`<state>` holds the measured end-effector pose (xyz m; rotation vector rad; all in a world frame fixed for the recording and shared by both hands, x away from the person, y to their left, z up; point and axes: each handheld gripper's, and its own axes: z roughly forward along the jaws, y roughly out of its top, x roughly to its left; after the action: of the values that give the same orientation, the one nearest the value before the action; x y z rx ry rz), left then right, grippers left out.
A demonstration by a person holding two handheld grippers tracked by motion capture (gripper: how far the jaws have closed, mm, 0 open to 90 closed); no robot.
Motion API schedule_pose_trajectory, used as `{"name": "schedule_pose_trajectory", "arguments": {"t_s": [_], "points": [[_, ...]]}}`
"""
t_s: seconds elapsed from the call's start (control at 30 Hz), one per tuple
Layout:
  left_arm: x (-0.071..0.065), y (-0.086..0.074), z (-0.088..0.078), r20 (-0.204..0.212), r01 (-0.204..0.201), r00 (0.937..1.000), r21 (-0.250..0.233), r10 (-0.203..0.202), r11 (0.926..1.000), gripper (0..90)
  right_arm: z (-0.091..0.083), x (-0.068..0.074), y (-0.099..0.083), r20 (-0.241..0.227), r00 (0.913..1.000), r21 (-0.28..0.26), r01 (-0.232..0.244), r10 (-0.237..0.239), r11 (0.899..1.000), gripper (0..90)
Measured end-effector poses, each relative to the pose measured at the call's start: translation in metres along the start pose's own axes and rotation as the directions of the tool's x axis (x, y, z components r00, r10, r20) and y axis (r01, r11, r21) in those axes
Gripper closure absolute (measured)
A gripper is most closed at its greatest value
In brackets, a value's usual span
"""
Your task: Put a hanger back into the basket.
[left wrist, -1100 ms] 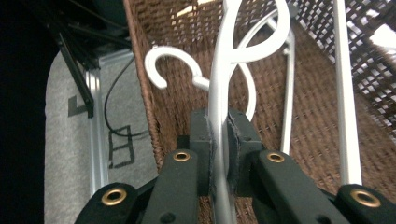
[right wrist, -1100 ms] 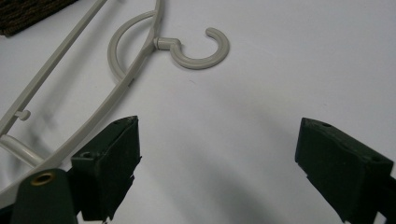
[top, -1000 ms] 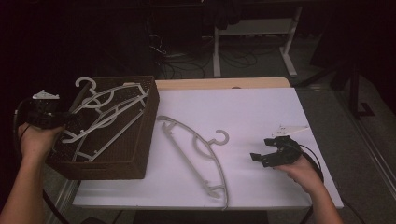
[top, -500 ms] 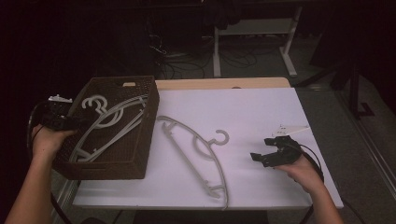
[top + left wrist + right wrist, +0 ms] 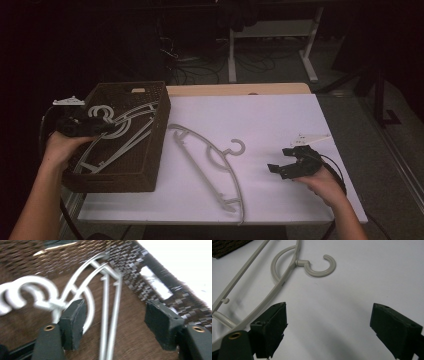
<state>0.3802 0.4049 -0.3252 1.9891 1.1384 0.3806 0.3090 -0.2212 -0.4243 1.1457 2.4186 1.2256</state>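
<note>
The left gripper [image 5: 97, 127] has just been opening its jaws, and nothing sits between them now: the two hangers [image 5: 120, 132] lie released in the basket [image 5: 150, 165]. The last hanger [image 5: 210, 165] waits on the table [image 5: 280, 120] beside the right gripper [image 5: 280, 167], whose jaws stand wide and empty, so it is likely next.

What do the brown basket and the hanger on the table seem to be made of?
Basket: probably woven wicker or plastic imitation; matte brown walls show a fine plaited texture. Hanger: most likely moulded plastic, pale grey, smooth with slight sheen, with a one-piece hook and small pegs.
</note>
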Motion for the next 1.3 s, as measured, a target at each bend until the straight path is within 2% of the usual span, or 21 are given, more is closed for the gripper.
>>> {"name": "schedule_pose_trajectory", "arguments": {"t_s": [0.2,0.3,0.33,0.37,0.57,0.7,0.8,0.9,0.97,1.1,1.2,1.3], "points": [[-0.021,0.007,0.010,0.092,-0.030,0.9952,-0.029,0.033,0.9991,23.7,0.001,0.002,0.001,-0.001,1.0000,0.003,0.007,-0.007,1.000,13.8],[-0.034,0.011,0.016,0.117,-0.046,0.9918,-0.038,0.050,0.9982,19.5,0.001,0.004,0.002,-0.003,1.0000,0.007,0.009,-0.009,1.000,13.8],[-0.034,0.011,0.016,0.117,-0.046,0.9918,-0.038,0.050,0.9982,18.4,0.001,0.004,0.002,-0.003,1.0000,0.007,0.009,-0.009,1.000,13.8],[-0.047,0.015,0.023,0.148,-0.055,0.9870,-0.055,0.062,0.9970,16.2,0.002,0.007,0.004,-0.003,0.9999,0.010,0.014,-0.014,1.000,13.8],[-0.079,0.024,0.041,0.214,-0.105,0.9697,-0.068,0.117,0.9922,12.3,0.005,0.015,0.010,-0.018,0.9997,0.024,0.019,-0.019,1.000,14.7],[-0.099,0.028,0.052,0.261,-0.116,0.9555,-0.093,0.137,0.9888,9.6,0.008,0.022,0.014,-0.035,0.9992,0.037,0.020,-0.019,0.999,19.0],[-0.112,0.030,0.062,0.287,-0.131,0.9456,-0.097,0.154,0.9866,6.9,0.013,0.029,0.018,-0.059,0.9981,0.048,0.020,-0.017,0.999,25.7],[-0.124,0.031,0.073,0.316,-0.142,0.9345,-0.093,0.165,0.9855,2.9,0.020,0.039,0.022,-0.068,0.9976,0.073,0.018,-0.013,0.997,39.1],[-0.130,0.032,0.080,0.323,-0.159,0.9300,-0.075,0.175,0.9845,2.0,0.025,0.045,0.025,-0.084,0.9963,0.088,0.028,-0.020,0.996,48.2],[-0.139,0.032,0.087,0.346,-0.163,0.9207,-0.079,0.181,0.9834,1.4,0.038,0.058,0.030,-0.118,0.9924,0.120,0.048,-0.034,0.992,65.4],[-0.144,0.031,0.091,0.356,-0.168,0.9163,-0.076,0.184,0.9829,0.8,0.047,0.068,0.034,-0.140,0.9891,0.147,0.066,-0.045,0.987,78.6],[-0.149,0.030,0.094,0.358,-0.174,0.9142,-0.076,0.190,0.9818,0.8,0.057,0.079,0.039,-0.161,0.9850,0.171,0.088,-0.061,0.981,88.2]]}}
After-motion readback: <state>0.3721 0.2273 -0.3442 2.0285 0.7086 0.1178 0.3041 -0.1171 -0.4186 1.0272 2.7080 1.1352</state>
